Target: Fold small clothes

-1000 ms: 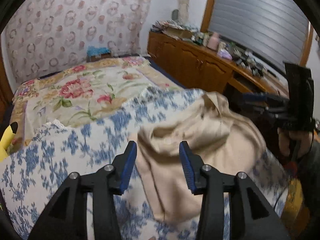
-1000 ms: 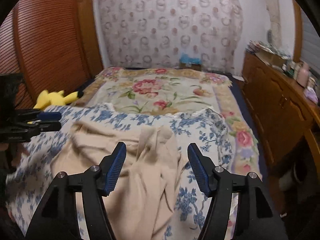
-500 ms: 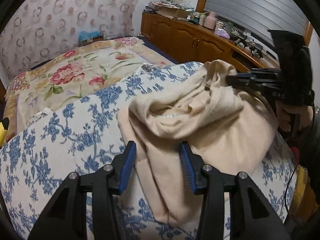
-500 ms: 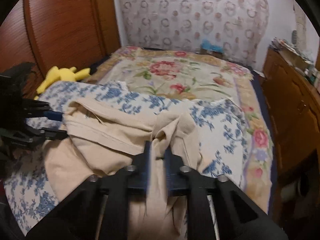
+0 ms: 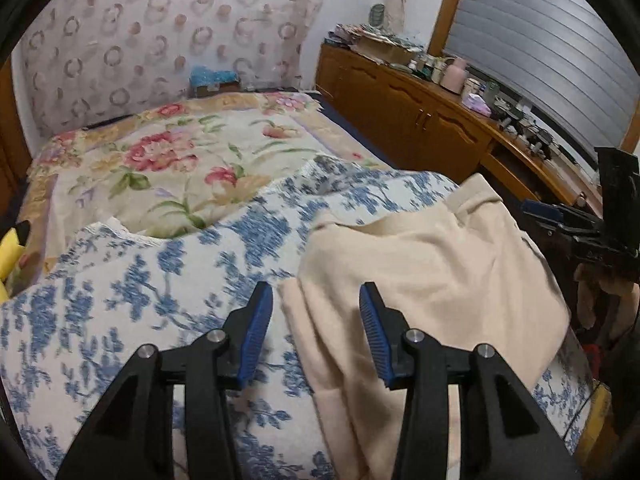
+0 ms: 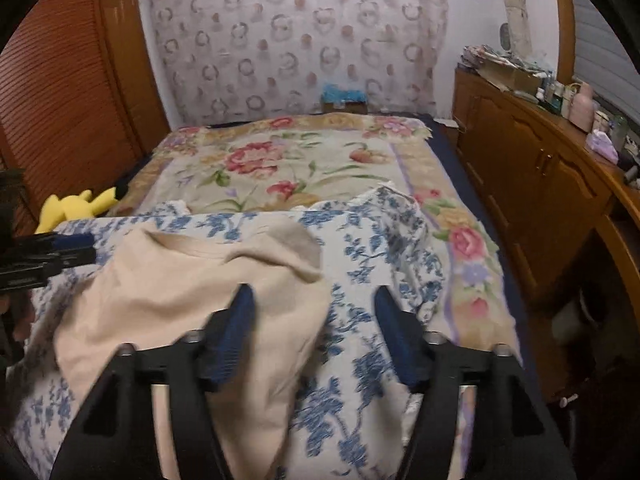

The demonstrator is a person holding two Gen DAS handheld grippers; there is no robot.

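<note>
While the bed [image 5: 168,168] carries the rumpled cream garment [image 5: 432,264] ahead of both, left hand-held gripper [image 5: 316,328] and right hand-held gripper [image 6: 316,332] hang wide, empty. Advice: flatten first, then pinch opposite edges.

Garment [image 5: 432,264] lies on the quilt [image 5: 120,312], which covers the near end of the bed [image 5: 168,168]. Left wrist view: left claw [image 5: 316,328] over the garment's left edge, garment running out to 2 o'clock, right claw [image 5: 560,220] at 3 o'clock. Right wrist view: right claw [image 6: 314,332] over the garment's right edge, left claw [image 6: 52,252] at 9 o'clock. Plush toy [image 6: 76,206] at 10 o'clock beside the bed, cabinet [image 6: 532,176] at 2 o'clock, curtain [image 6: 296,36] behind the bed.
</note>
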